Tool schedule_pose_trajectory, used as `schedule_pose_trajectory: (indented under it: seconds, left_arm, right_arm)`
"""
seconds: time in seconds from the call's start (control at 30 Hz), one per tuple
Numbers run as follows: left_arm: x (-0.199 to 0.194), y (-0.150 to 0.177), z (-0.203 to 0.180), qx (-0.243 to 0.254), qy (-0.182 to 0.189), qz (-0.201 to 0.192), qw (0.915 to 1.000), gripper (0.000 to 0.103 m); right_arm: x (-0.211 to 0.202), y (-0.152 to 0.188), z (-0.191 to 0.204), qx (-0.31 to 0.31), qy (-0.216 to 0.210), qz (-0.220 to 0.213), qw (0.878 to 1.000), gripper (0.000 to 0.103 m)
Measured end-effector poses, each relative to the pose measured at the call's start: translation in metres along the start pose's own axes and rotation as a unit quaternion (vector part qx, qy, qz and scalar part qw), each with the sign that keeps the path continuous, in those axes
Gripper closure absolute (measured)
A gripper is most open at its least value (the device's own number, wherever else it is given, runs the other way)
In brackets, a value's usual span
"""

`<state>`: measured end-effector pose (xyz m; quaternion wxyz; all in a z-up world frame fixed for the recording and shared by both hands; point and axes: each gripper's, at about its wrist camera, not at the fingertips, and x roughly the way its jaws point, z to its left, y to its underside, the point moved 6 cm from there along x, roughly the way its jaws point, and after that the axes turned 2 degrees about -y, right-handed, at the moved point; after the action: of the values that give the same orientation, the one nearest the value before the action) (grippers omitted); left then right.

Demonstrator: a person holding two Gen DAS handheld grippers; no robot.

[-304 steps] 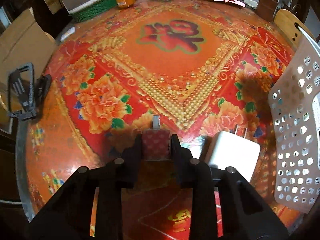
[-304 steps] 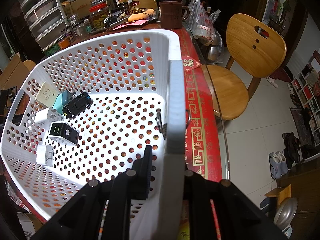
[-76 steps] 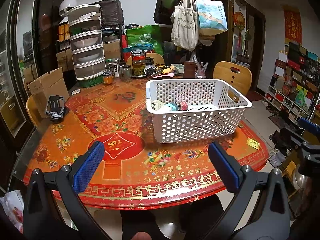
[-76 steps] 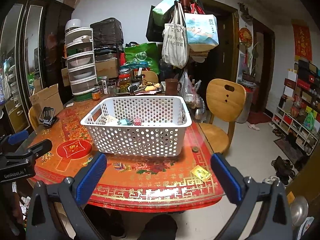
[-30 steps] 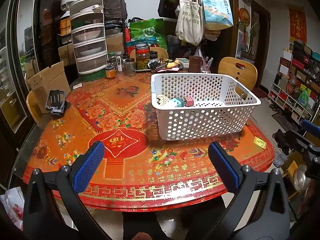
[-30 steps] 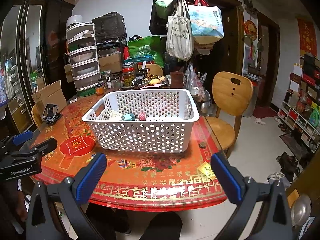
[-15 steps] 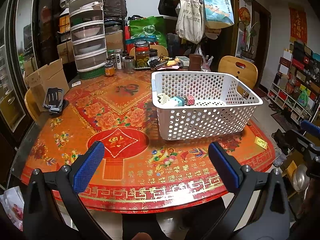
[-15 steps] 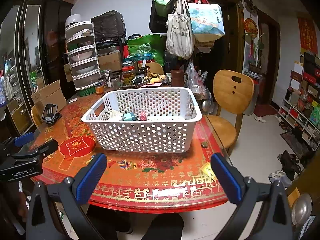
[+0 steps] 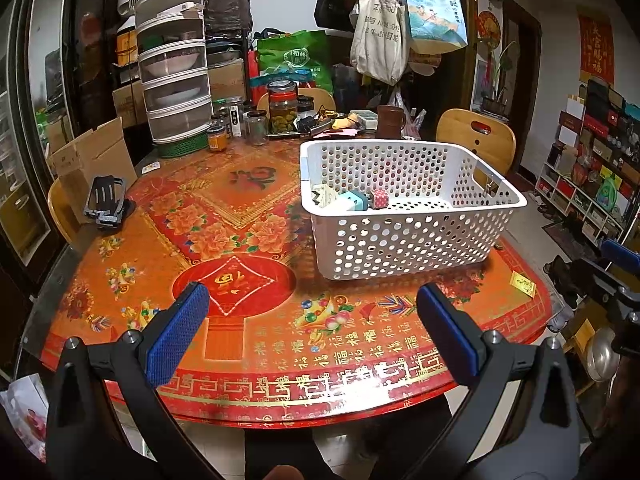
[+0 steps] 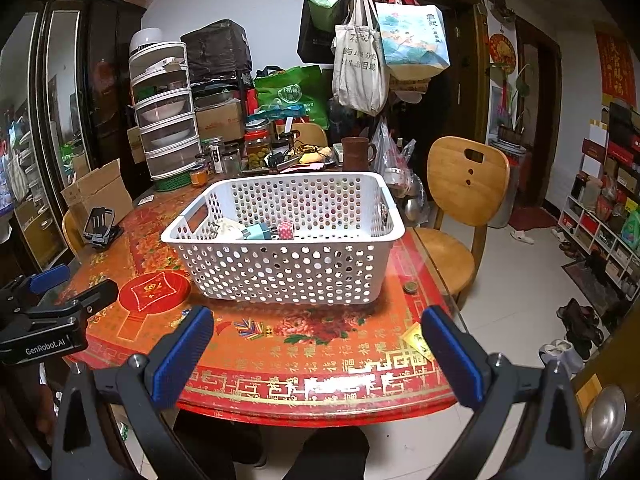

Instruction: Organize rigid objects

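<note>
White perforated basket [image 9: 412, 216] sits on the round table [image 9: 256, 320], toward the table's right half as seen from the left wrist cam, well apart from both tools. Inside, bunched at its left end: small rigid blocks, prob. plug adapters, incl. a teal one [image 9: 352, 203], a red patterned cube [image 9: 380, 199] and a pale one [image 9: 325, 194]; more may lie lower, but the wall hides the floor of the basket. In the right wrist cam the same cluster shows, w/ the red cube [image 10: 285, 228] nearest the middle.

Basket's long axis runs roughly across the view, left-right, w/ a long side facing the person.

No loose task items visible on the cloth nr the basket; only a coin-like disc [image 10: 410, 288] and a yellow slip [image 10: 416, 340], so sorting looks done or nearly so.

Left gripper [image 9: 316, 324] is spread wide w/ nothing between the blue pads, held back off the table's near edge; basket lies ahead and to its right. Right gripper [image 10: 316, 344] likewise gapes empty, basket almost straight ahead and slightly left. Judging by that, the right one is better lined up w/ the basket, though neither is close.
</note>
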<state>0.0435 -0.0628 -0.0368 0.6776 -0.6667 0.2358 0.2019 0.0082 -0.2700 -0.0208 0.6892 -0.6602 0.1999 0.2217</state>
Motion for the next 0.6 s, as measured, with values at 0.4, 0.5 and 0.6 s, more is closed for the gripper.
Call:
schedule_pose_trajectory:
  seconds: [0.4,0.5,0.6]
  left_arm:
    - [0.015,0.007,0.012,-0.010,0.002,0.009,0.9999,0.001]
    - [0.019,0.007,0.019,-0.013,0.005,0.011,0.9998,0.001]
    - [0.031,0.006,0.037,-0.025,0.007,0.010,0.9996,0.001]
  right_arm:
    - [0.011,0.000,0.009,-0.007,-0.005,0.009,1.000,0.000]
    - [0.016,-0.001,0.018,-0.009,-0.011,0.013,1.000,0.000]
    - [0.022,-0.005,0.023,-0.005,-0.021,0.008,1.000,0.000]
